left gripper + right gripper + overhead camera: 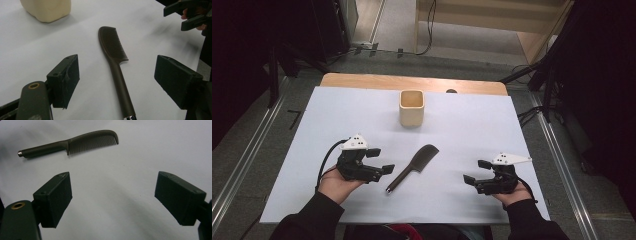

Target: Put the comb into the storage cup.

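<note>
A dark brown comb (413, 166) lies flat on the white sheet (462, 130), its handle pointing toward the near left and ending in a silver tip. My left gripper (381, 160) hovers just left of the handle, open and holding nothing. In the left gripper view the comb (116, 66) runs between the two wide-apart jaws. My right gripper (477, 171) rests open near the right front of the sheet, well clear of the comb (75, 142), which lies ahead of its jaws. A cream square cup (411, 107) stands upright behind the comb.
The white sheet covers a wooden table (362, 80) whose far edge shows. Metal rails (242, 160) run along both sides on the floor. Cables and dark stands (537, 75) sit beyond the table. The cup (46, 8) shows at the upper left of the left gripper view.
</note>
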`<action>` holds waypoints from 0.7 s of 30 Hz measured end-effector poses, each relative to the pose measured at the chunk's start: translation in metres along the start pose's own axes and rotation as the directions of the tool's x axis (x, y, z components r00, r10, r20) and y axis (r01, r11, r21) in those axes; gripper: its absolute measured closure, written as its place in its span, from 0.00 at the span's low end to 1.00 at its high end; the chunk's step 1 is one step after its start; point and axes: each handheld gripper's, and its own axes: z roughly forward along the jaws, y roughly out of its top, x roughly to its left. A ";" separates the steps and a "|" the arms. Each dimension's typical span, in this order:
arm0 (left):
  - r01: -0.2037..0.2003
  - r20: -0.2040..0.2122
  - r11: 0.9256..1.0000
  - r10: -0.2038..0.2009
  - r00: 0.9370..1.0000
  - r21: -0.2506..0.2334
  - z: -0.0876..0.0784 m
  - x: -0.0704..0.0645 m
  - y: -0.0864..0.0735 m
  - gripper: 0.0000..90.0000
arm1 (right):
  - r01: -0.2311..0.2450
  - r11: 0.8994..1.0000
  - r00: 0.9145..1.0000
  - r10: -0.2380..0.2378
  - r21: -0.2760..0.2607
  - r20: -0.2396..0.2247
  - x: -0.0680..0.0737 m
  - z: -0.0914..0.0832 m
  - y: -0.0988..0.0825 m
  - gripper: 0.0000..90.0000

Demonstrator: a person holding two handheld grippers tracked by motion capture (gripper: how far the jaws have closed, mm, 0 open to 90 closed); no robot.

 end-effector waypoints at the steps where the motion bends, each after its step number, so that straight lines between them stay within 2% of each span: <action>1: 0.001 -0.005 1.000 -0.001 1.000 0.004 0.001 0.000 0.001 0.23 | 0.004 1.000 1.000 -0.004 0.000 0.000 0.000 0.000 0.000 0.14; 4: -0.004 -0.016 1.000 0.004 1.000 0.011 0.004 -0.002 0.003 0.23 | 0.004 1.000 1.000 -0.004 0.001 -0.002 0.001 0.001 0.000 0.14; 7: 0.005 -0.008 1.000 -0.005 1.000 0.007 0.009 -0.004 0.006 0.23 | 0.005 1.000 1.000 -0.005 0.002 0.002 0.000 0.001 0.000 0.14; 13: -0.014 -0.005 1.000 0.014 1.000 0.021 0.024 -0.013 0.013 0.23 | 0.003 1.000 1.000 -0.003 0.001 0.007 0.000 0.001 0.001 0.14; 17: -0.022 0.003 1.000 0.022 1.000 0.012 0.032 -0.017 0.017 0.23 | 0.005 1.000 1.000 -0.005 0.002 0.006 0.000 0.001 0.001 0.14; 19: -0.016 0.011 1.000 0.016 1.000 0.013 0.035 -0.018 0.017 0.23 | 0.005 1.000 1.000 -0.005 0.001 0.007 0.000 0.001 0.001 0.14; 21: -0.022 0.007 0.999 0.022 1.000 0.028 0.037 -0.019 0.017 0.23 | 0.004 1.000 1.000 -0.004 0.003 0.008 0.000 0.001 0.001 0.14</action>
